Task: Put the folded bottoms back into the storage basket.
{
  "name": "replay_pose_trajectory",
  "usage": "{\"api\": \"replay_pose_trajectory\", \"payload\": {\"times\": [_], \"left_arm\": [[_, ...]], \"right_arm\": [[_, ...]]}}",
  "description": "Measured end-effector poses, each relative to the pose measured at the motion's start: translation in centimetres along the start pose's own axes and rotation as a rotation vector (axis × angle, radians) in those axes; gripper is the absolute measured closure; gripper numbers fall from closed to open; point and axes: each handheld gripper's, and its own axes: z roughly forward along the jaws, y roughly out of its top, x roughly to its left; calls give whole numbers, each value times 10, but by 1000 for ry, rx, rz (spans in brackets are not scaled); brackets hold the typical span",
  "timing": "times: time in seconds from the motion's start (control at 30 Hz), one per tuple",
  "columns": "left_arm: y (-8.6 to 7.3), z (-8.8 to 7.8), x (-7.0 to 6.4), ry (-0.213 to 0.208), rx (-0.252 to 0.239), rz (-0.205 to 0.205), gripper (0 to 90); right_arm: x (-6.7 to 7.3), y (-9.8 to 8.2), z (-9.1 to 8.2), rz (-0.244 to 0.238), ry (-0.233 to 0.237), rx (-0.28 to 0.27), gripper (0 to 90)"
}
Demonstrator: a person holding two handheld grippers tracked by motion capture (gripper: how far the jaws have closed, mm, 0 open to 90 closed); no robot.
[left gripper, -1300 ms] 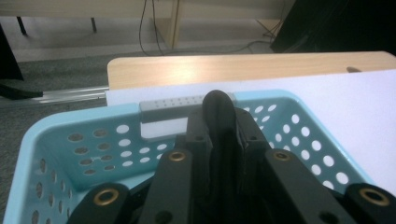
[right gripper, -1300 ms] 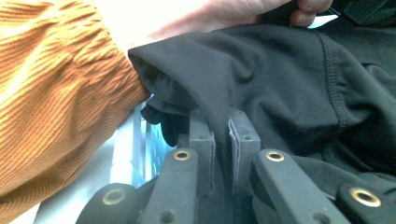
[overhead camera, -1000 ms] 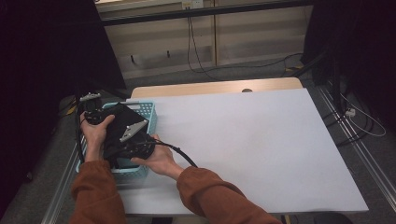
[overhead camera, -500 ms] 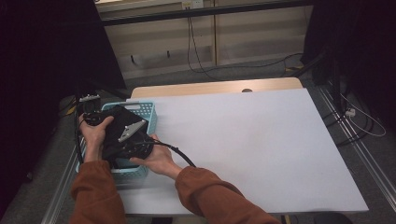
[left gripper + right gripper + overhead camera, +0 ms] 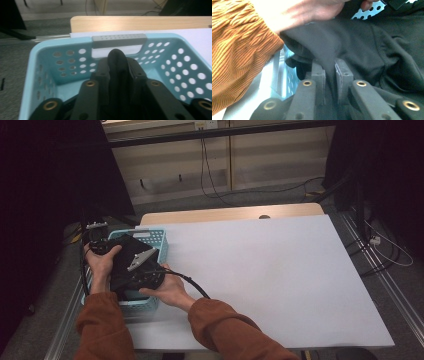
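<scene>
A black garment (image 5: 127,251) lies bunched in a light-blue perforated basket (image 5: 152,234) at the table's left edge. My left gripper (image 5: 116,247) is over the basket's left side, and in the left gripper view its jaws (image 5: 117,72) pinch an upright fold of the black garment (image 5: 117,58). My right gripper (image 5: 125,274) comes in from the near side, jaws (image 5: 330,72) closed on the garment (image 5: 362,45) with cloth filling the gap between the pads. Both pairs of jaws have just been opening slightly, the cloth still between them.
The white table top (image 5: 270,270) stretches to the right of the basket. A black cable (image 5: 192,285) trails from the right gripper across the near table. An orange sleeve (image 5: 237,50) and a hand sit close to the right gripper's jaws. The basket's grey handle (image 5: 119,40) faces the left gripper.
</scene>
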Motion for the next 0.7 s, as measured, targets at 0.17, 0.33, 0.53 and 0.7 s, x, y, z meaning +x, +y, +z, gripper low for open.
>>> {"api": "replay_pose_trajectory", "payload": {"times": [0.17, 0.33, 0.53, 0.7], "left_arm": [[2, -2, 0, 28, -27, -14, 478], [1, -1, -1, 25, -25, -5, 385], [2, -1, -3, 31, -29, -2, 281], [2, -2, -3, 33, -31, -20, 186]], "right_arm": [[-1, -1, 0, 12, 6, -1, 638], [-3, -1, -1, 13, 4, -10, 527], [-6, 0, -7, 16, -6, -22, 454], [-9, -1, -12, 22, -2, -32, 399]]}}
